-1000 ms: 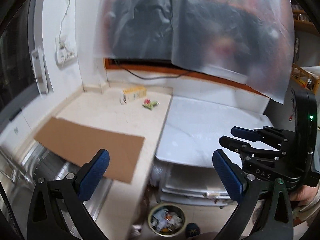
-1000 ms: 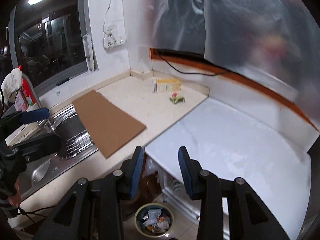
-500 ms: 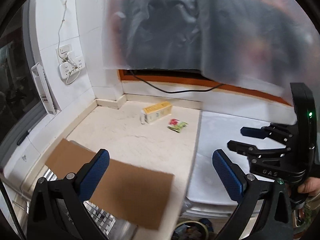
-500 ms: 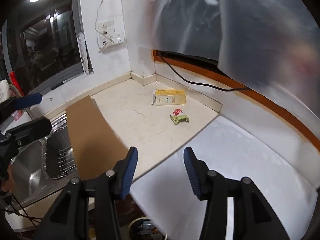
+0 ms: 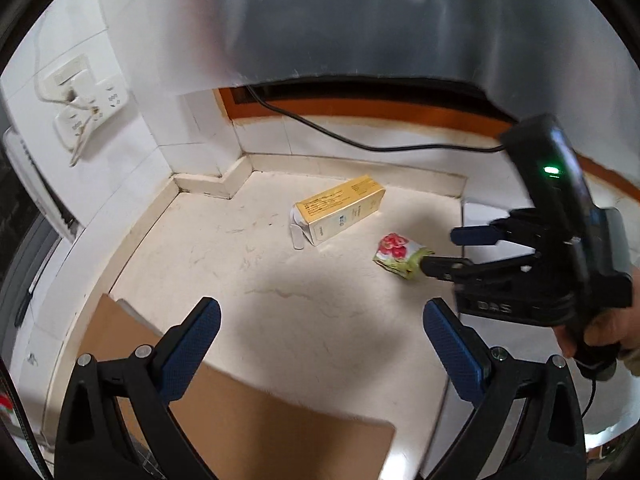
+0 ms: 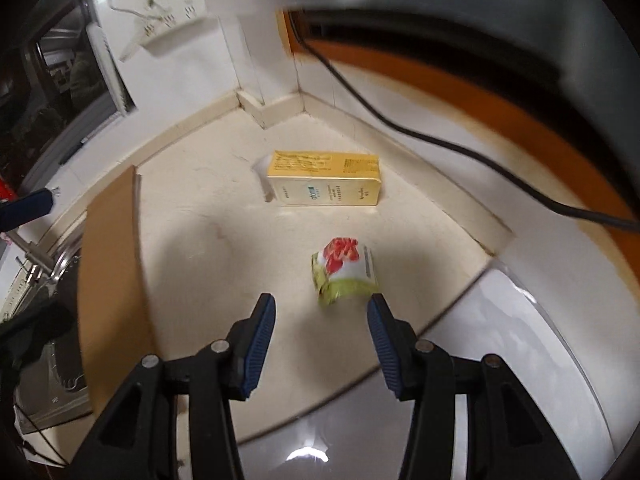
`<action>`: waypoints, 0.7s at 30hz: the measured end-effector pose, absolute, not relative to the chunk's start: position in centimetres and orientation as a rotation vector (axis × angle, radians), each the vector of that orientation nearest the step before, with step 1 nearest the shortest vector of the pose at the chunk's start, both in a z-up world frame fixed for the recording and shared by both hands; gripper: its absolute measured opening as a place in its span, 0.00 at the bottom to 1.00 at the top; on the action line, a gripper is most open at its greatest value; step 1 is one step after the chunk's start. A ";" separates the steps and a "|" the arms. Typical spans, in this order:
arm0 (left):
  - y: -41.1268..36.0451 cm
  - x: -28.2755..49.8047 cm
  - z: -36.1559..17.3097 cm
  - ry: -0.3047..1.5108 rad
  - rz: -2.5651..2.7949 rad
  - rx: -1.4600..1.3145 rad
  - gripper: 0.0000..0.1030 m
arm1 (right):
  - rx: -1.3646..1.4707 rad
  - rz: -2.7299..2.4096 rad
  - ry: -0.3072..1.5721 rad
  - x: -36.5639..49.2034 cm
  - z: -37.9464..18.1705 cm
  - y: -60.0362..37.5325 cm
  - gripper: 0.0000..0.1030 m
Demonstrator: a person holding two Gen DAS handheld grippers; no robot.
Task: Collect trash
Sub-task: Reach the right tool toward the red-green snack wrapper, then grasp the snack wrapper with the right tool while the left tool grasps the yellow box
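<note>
Right claw (image 6: pixel 322 322) open, empty

Two pieces of litter lie on the counter (image 6: pixel 224 248): one yellow carton (image 6: pixel 324 184) on its side and one crumpled snack wrapper (image 6: pixel 344 272) with red print. One sheet of brown cardboard (image 6: pixel 112 280) lies over the sink edge, and one black cable (image 5: pixel 360 142) runs along the back wall. One white socket strip (image 5: pixel 90 104) hangs on the tiles.

Carton (image 6: pixel 324 182) on counter (image 6: pixel 208 248) near corner, wrapper (image 6: pixel 345 271) before it, cardboard (image 6: pixel 110 280) at left
</note>
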State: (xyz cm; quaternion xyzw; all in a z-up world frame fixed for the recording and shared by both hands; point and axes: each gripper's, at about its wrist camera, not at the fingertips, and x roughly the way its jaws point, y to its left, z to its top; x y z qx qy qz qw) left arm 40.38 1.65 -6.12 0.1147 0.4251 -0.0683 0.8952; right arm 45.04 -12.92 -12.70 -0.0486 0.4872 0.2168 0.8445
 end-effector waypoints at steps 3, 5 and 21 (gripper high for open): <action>1.3 42.5 -7.3 0.911 -0.133 0.267 0.98 | -0.119 0.460 1.074 47.3 -14.8 -12.1 0.47; 1.2 43.6 -8.1 0.937 -0.131 0.282 0.98 | -0.131 0.459 1.097 48.4 -16.0 -11.7 0.47; -1.7 50.2 -11.3 0.971 -0.151 0.408 0.98 | -0.137 0.463 1.073 49.0 -17.6 -14.3 0.20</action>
